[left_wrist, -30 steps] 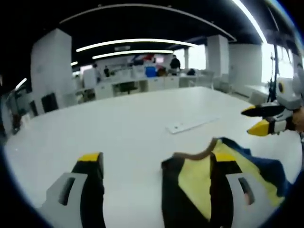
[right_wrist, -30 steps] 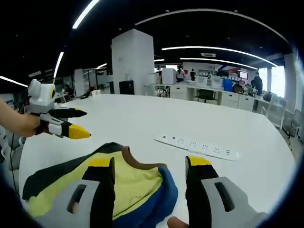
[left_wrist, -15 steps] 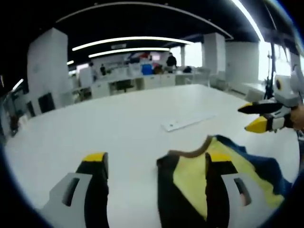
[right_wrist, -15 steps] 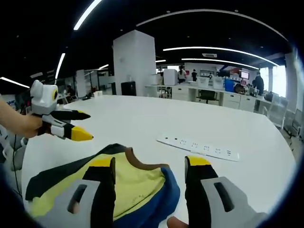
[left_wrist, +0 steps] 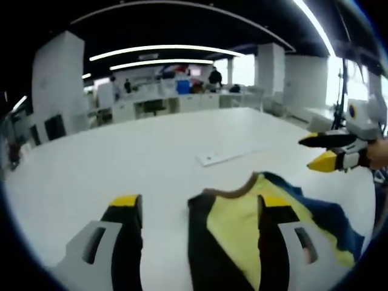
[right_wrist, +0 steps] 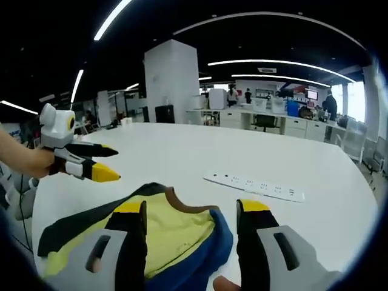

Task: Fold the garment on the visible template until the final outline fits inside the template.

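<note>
Both cameras move a little; the garment (right_wrist: pixel 163 233) stays on the white table (right_wrist: pixel 182 151). The left gripper (left_wrist: pixel 197 209) and the right gripper (right_wrist: pixel 193 211) gape wide, holding nothing.

- A wide white table (right_wrist: pixel 182 151) spans the foreground.
- A white square pillar (right_wrist: pixel 170 79) stands beyond its far edge.
- Long ceiling light strips (left_wrist: pixel 163 51) glow against a dark ceiling.
- Desks (right_wrist: pixel 285 124) and bright windows (left_wrist: pixel 339 79) line the back.

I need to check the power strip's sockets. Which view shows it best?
The right gripper view: the power strip lies closer, with its sockets discernible. In the left gripper view it is a small, thin white bar, sockets indistinct.
</note>
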`<state>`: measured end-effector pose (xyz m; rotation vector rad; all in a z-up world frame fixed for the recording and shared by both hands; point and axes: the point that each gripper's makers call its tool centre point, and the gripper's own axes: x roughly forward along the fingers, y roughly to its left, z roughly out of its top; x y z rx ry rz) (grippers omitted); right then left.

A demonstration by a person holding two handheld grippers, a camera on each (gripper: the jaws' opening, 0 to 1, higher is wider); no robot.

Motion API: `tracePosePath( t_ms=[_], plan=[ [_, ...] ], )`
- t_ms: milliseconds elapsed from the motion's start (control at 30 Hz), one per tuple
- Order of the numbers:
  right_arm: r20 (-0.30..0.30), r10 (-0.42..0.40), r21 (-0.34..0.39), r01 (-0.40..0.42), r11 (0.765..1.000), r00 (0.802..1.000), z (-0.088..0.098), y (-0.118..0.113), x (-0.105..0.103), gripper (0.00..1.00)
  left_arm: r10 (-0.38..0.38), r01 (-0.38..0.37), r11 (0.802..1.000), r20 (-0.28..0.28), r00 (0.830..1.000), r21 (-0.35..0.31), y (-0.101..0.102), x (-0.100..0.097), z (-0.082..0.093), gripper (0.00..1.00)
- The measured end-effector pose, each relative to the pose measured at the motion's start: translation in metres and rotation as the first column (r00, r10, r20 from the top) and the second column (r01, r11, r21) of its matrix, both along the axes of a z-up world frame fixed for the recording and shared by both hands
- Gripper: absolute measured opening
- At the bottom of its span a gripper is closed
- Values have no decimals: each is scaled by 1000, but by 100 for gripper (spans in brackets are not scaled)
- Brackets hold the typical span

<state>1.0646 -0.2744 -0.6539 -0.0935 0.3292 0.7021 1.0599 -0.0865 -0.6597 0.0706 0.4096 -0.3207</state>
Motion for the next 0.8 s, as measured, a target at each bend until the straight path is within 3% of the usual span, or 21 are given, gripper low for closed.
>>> tracePosePath(
  t_ms=[800],
  plan=[
    [0, -1, 14, 1, 1000, 1000, 6, -9, -33, 56, -12, 12, 1000, -42, 999, 0, -3, -45, -5, 70]
  ],
)
